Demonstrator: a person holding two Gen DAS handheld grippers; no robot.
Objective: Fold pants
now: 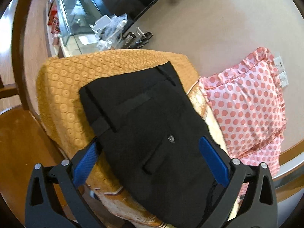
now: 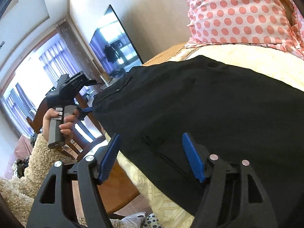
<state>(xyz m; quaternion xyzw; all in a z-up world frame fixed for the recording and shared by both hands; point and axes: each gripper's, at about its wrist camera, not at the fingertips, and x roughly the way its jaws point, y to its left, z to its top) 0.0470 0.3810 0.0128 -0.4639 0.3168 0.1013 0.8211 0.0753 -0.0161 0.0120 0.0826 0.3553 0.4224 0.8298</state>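
Note:
The black pants (image 1: 144, 117) lie folded into a compact rectangle on a cushioned seat, back pocket and a small button facing up. They also show in the right wrist view (image 2: 199, 102). My left gripper (image 1: 150, 142) is open, its blue fingers (image 1: 85, 161) standing on either side of the near edge of the pants. My right gripper (image 2: 152, 138) is open, with its fingers (image 2: 193, 157) straddling another edge of the pants. The left gripper appears in the right wrist view (image 2: 85, 112), held in a hand, its tips at the far side of the pants.
An orange textured cover (image 1: 62, 87) lies under the pants. A pink polka-dot pillow (image 1: 247, 102) sits to the right, also seen in the right wrist view (image 2: 237, 13). A glass case (image 1: 76, 15) and a dark television (image 2: 115, 43) stand beyond. Wooden chairs (image 2: 83, 133) are nearby.

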